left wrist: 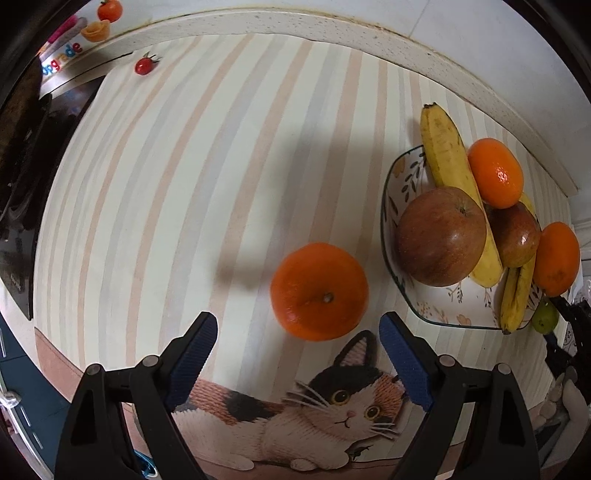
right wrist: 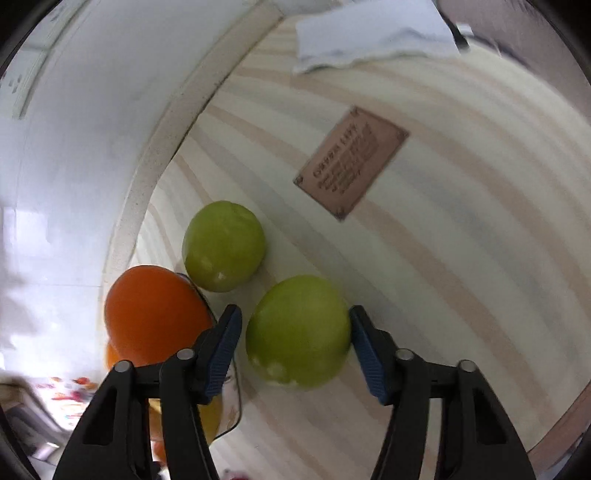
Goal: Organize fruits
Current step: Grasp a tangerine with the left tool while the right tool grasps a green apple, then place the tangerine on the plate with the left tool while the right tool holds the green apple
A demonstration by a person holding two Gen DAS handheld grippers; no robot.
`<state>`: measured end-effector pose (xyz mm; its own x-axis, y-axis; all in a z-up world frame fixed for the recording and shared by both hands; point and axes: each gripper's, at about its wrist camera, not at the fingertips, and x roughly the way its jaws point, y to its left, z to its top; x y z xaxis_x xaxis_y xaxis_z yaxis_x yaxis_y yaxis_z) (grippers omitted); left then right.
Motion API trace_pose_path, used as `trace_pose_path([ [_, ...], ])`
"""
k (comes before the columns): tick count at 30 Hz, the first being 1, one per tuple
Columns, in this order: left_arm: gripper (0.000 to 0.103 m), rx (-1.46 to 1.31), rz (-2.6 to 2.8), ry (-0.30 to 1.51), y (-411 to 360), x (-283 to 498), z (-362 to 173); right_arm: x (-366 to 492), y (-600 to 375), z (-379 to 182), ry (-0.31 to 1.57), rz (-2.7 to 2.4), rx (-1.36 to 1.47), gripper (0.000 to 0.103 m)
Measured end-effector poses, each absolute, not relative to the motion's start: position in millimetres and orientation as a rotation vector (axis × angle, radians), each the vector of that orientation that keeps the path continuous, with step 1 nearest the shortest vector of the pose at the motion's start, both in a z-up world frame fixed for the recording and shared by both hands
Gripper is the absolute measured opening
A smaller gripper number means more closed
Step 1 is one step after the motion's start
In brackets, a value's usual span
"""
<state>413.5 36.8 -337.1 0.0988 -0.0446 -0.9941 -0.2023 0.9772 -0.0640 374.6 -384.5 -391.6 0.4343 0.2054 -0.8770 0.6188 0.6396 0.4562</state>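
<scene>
In the left wrist view an orange (left wrist: pixel 319 291) lies on the striped mat just ahead of my left gripper (left wrist: pixel 297 321), which is open, pointing down, its blue pads well apart. To the right a patterned bowl (left wrist: pixel 391 206) holds bananas (left wrist: pixel 454 177), two apples (left wrist: pixel 441 236) and two more oranges (left wrist: pixel 496 171). In the right wrist view my right gripper (right wrist: pixel 294 314) straddles a green fruit (right wrist: pixel 298 332). The right pad sits at the fruit's edge and the left pad stands a sliver off it. A second green fruit (right wrist: pixel 223 245) and an orange (right wrist: pixel 155 314) lie to the left.
A cherry tomato (left wrist: pixel 144 65) sits at the mat's far left corner, near a dark stove top (left wrist: pixel 22 166). A cat picture (left wrist: pixel 347 402) is printed on the mat's near edge. A white cloth (right wrist: pixel 369 33) and a brown label (right wrist: pixel 351 162) lie beyond the green fruits; a wall (right wrist: pixel 74 147) runs alongside.
</scene>
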Motion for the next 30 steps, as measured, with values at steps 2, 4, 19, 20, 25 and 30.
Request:
trace_pose_path([
  [2, 0.09, -0.193, 0.113, 1.468, 34.7, 415.3, -337.3, 371.8, -379.4, -392.5, 1.135, -0.298, 0.856, 0.058],
  [4, 0.09, -0.185, 0.104, 1.461, 33.9, 417.8, -337.4, 368.9, -375.1, -388.3, 1.159, -0.294, 0.788, 0.058],
  [19, 0.061, -0.003, 0.002, 1.447, 3.5, 449.5, -357.3, 312.1, -291.0, -386.7, 1.344, -0.092, 0.509, 0.058],
  [20, 0.061, -0.002, -0.003, 1.44, 3.8, 450.6, -358.0, 313.3, -286.4, -386.0, 1.346, -0.082, 0.503, 0.058],
  [25, 0.06, -0.024, -0.014, 1.45, 5.8, 449.5, -357.9, 327.9, -262.5, -389.7, 1.372, -0.034, 0.459, 0.058],
  [30, 0.059, -0.035, -0.03, 1.485, 12.6, 426.0, -351.3, 329.4, -224.5, -387.4, 1.412, 0.054, 0.362, 0.058],
])
